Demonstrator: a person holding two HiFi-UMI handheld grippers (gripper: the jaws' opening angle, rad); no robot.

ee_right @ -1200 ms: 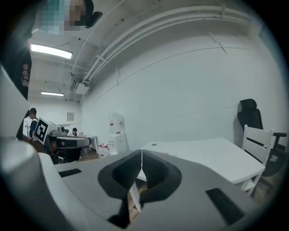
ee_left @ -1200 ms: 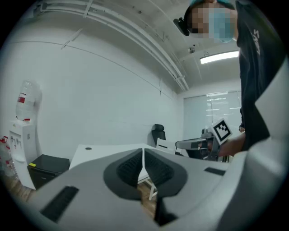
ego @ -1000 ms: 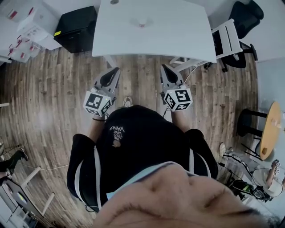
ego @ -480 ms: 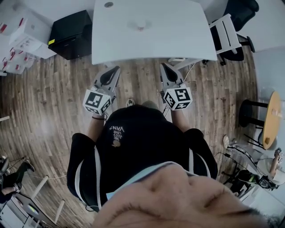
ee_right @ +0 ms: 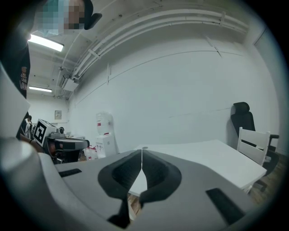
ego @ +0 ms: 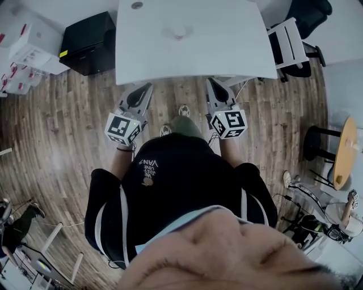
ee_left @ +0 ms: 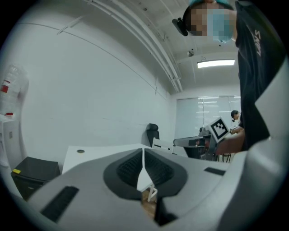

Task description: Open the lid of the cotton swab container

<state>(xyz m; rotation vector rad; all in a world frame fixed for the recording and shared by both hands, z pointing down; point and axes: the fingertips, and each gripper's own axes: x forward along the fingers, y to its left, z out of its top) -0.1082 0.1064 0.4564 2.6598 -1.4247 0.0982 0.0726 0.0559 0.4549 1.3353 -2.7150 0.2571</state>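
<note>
Closer now to the near edge of the white surface than a second ago, the left gripper and the right gripper point at it nearly level. A green-trousered leg with a shoe has come into sight between them. Both pairs of jaws are clenched with nothing between them: in the left gripper view the dark ribbed pads meet along a thin seam, and the right gripper view shows the same. In the head view the right gripper's tip lies just at the surface's near edge, while the left is a little short of it, over the wooden floor. The cotton swab container, a pale round thing too small to make out further, stands well apart from both grippers, about midway between the surface's left and right edges. A round grommet sits by the far left corner. A black cabinet stands off the left edge, with a white chair and a black office chair off the right. A water dispenser stands against the wall in the right gripper view.
</note>
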